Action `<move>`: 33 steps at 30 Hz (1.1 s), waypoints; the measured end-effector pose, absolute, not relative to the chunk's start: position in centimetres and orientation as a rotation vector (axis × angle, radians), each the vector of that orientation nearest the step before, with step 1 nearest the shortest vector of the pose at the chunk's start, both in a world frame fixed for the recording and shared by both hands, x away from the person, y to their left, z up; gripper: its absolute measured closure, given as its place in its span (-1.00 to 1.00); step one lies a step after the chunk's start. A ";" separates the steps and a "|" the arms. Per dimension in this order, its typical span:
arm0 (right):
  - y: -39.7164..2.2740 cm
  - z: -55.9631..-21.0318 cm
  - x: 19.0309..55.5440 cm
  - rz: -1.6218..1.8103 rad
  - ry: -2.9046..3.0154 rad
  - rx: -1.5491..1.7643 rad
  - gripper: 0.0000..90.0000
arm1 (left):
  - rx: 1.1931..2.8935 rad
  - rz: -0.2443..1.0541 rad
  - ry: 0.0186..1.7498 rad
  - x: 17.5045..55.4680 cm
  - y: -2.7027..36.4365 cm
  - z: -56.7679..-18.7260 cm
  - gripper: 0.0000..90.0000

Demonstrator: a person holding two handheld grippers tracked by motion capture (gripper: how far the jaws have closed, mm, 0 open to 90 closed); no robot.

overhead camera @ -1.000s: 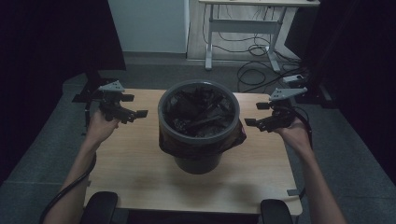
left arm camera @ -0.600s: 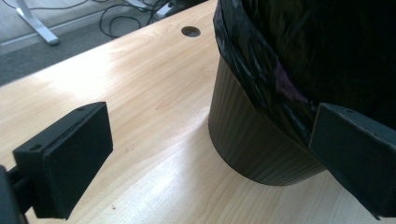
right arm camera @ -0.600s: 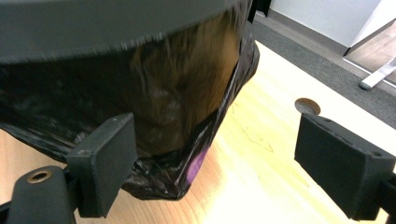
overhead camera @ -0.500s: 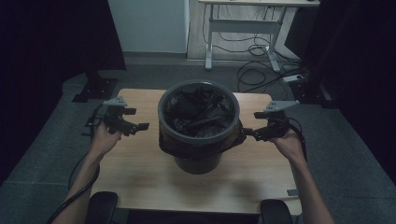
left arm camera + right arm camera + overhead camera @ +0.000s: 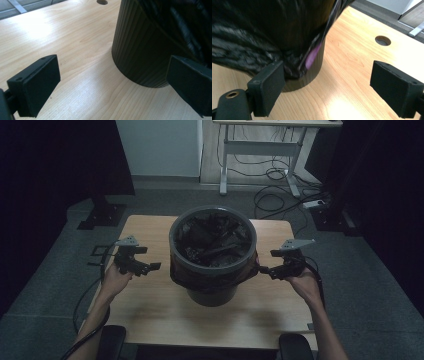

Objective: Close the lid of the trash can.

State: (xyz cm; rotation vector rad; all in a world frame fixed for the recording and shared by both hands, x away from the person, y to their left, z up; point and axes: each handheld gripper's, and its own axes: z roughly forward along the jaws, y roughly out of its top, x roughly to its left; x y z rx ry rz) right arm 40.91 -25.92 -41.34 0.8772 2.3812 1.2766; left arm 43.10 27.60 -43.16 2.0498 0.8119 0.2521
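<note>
- On either side of the bin, mid-table, I've got both hands lower than a second ago. The left gripper and right gripper are now level with the folded-over black liner, so I reckon grabbing the bag edge comes next.
- Both sets of jaws are spread apart, with nothing pinched yet.
- The high view shows the trash inside the bin, while the right gripper view catches the liner's hanging fold and a purple bit, and the left gripper view shows the ribbed wall.
</note>
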 end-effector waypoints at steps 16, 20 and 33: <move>-25.1 -46.1 40.3 1.258 2.419 0.891 -0.74 | 2.068 0.266 0.818 42.5 26.9 -46.9 -1.00; -24.7 -47.4 40.0 1.255 2.425 0.901 -0.74 | 2.070 0.265 0.814 42.4 26.7 -47.9 -1.00; -23.8 -51.5 39.2 1.190 2.443 0.922 -0.74 | 2.089 0.231 0.841 42.1 26.1 -51.7 -1.00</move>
